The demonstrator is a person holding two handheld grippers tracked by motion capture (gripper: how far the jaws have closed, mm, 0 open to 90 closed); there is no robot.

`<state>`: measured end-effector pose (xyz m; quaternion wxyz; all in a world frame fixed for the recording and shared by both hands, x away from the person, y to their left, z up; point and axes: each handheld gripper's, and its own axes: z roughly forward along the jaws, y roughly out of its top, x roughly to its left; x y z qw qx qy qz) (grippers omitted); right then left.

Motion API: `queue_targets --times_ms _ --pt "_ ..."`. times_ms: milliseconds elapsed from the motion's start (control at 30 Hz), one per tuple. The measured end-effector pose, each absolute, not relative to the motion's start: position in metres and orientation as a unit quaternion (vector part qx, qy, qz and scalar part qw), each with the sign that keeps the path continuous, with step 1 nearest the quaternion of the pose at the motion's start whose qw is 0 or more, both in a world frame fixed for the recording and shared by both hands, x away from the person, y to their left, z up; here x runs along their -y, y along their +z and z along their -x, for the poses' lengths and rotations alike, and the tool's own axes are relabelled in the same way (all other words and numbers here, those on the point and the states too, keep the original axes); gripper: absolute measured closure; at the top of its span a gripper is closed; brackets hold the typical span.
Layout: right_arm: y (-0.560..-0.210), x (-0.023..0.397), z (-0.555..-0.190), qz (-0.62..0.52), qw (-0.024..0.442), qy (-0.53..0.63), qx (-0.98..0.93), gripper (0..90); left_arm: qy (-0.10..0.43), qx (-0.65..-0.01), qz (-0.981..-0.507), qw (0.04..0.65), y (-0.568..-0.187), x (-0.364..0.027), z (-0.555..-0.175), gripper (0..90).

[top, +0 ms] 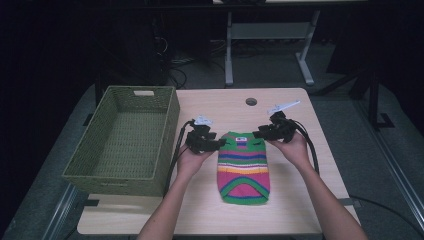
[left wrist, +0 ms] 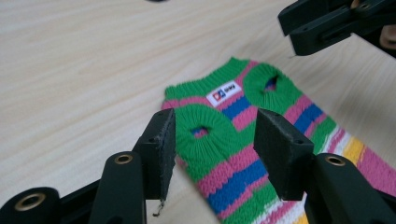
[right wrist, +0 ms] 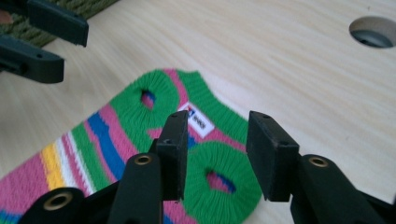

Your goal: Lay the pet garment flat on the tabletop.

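Note:
A small knitted sweater in green, pink, blue and yellow stripes lies flat on the table, neck end away from the person. A white label sits at its collar. My left gripper hovers at the sweater's left shoulder. Its jaws stand open on either side of one green armhole, with no cloth pinched. My right gripper is at the right shoulder, jaws open above the other armhole. Each gripper view shows the other gripper farther off.
An olive woven basket with nothing in it stands on the table's left side, close to the left hand. A round cable hole lies in the tabletop behind the sweater. Desk legs and cables stand on the floor beyond.

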<state>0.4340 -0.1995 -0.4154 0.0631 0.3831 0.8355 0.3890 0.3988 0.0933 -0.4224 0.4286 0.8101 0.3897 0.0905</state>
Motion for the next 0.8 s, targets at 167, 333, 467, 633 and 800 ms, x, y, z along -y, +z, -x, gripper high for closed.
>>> queue_targets --times_ms 167,333,467,633,800 --pt "-0.422 0.205 -0.417 -0.369 0.037 0.383 -0.846 64.1 0.073 -0.373 -0.833 0.402 -0.438 -0.086 -0.388 52.5" --pt "-0.435 0.201 -0.403 -0.351 0.021 0.355 -0.866 82.1 0.064 -0.343 -0.855 0.383 -0.446 -0.077 -0.381 77.2" --pt "-0.447 0.195 -0.401 -0.345 0.011 0.334 -0.877 84.6 0.068 -0.325 -0.877 0.349 -0.454 -0.065 -0.378 87.9" --pt "-0.456 0.191 -0.405 -0.35 0.003 0.329 -0.877 84.6 0.064 -0.325 -0.88 0.34 -0.459 -0.063 -0.381 87.9" --pt "-0.458 0.193 -0.411 -0.37 0.003 0.342 -0.864 82.0 0.073 -0.335 -0.876 0.338 -0.459 -0.062 -0.384 82.7"
